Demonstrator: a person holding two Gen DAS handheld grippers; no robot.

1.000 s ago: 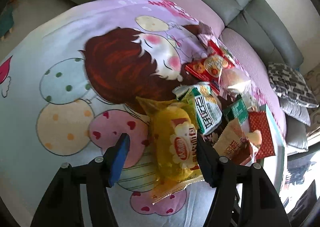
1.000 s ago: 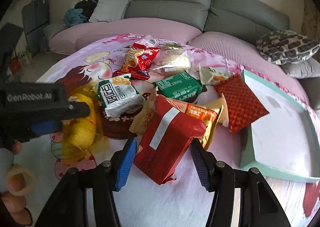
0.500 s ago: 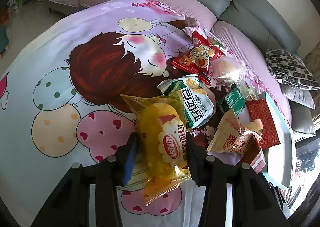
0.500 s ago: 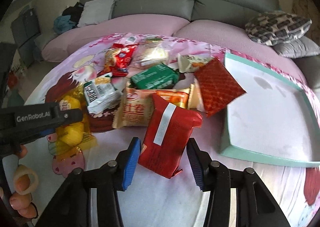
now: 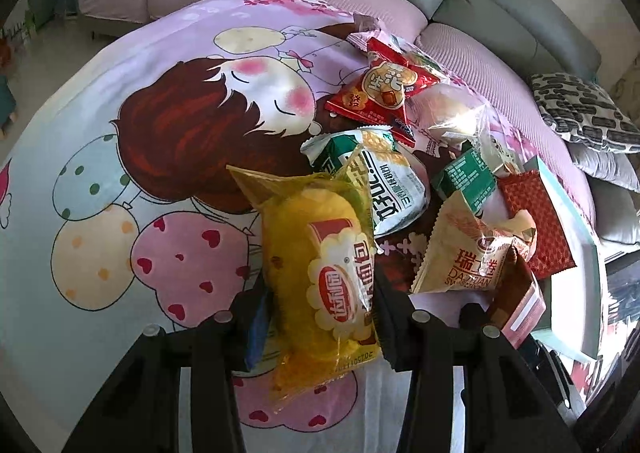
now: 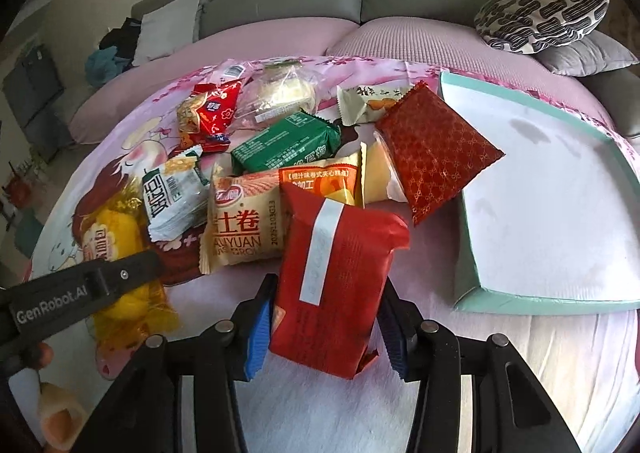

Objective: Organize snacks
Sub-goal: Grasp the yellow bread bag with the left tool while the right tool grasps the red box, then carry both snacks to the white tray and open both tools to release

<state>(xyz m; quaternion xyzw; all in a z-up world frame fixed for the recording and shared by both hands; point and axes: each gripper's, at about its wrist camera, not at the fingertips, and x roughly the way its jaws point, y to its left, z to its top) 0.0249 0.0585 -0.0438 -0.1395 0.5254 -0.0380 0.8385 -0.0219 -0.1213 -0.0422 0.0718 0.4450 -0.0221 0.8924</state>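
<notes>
Both grippers have just closed: left gripper [image 5: 318,317] holds the yellow pack [image 5: 320,273], right gripper [image 6: 326,327] the red pack [image 6: 336,273] beside the tray [image 6: 464,273]; both seem ready for lifting.

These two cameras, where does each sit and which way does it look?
Left wrist: on the left gripper, looking down its fingers at the yellow pack it grips.
Right wrist: on the right gripper, facing the red pack it grips and the tray; the left gripper and a hand show.
Shared: the yellow pack, the snack pile.
</notes>
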